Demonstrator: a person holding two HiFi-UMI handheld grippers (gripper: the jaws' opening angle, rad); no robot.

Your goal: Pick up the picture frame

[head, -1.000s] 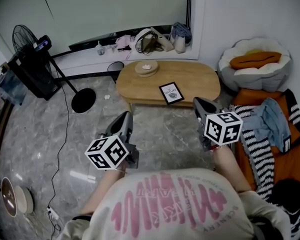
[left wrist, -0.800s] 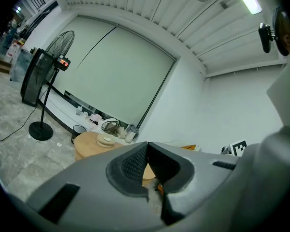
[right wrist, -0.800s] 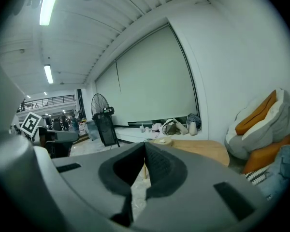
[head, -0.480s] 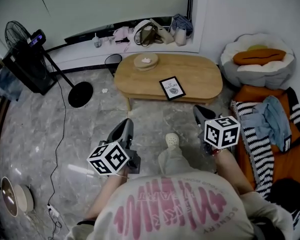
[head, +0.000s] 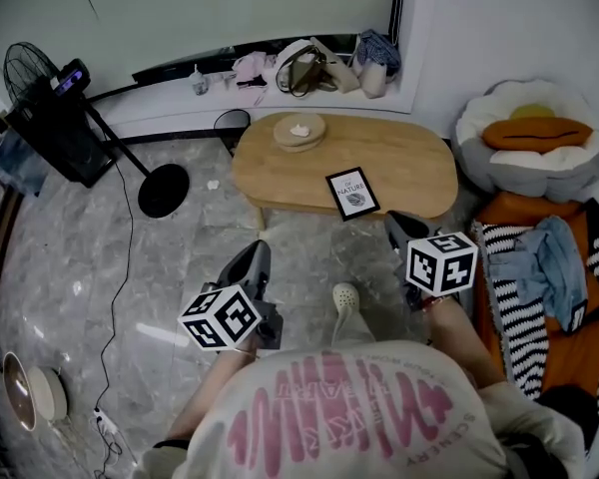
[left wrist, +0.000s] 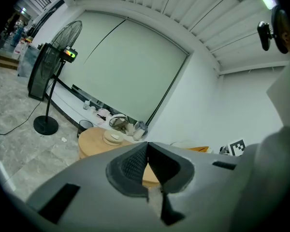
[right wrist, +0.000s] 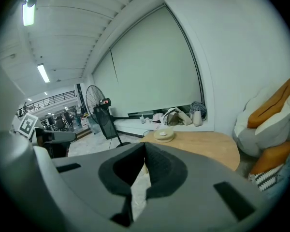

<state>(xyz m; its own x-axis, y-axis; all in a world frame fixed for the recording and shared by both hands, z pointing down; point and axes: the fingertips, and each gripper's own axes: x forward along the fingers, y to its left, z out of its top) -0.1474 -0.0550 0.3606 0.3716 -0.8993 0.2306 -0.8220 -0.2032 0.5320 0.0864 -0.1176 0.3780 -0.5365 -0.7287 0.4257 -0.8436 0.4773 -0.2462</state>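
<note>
At centre of the head view, picture frame (head: 351, 192) lies flat by the near edge of the wooden table (head: 419, 163), well apart from left gripper (head: 257, 255) and right gripper (head: 397, 221), both closed and empty; jaws arriving closed risk nudging it off that edge.

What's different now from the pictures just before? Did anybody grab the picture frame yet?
The person stepped toward the table: a light shoe has come into view between the grippers, and the table looks a bit nearer. Nothing was grabbed or let go. The left gripper and right gripper are shut and empty, short of the table. The picture frame still lies on the table, untouched.
</note>
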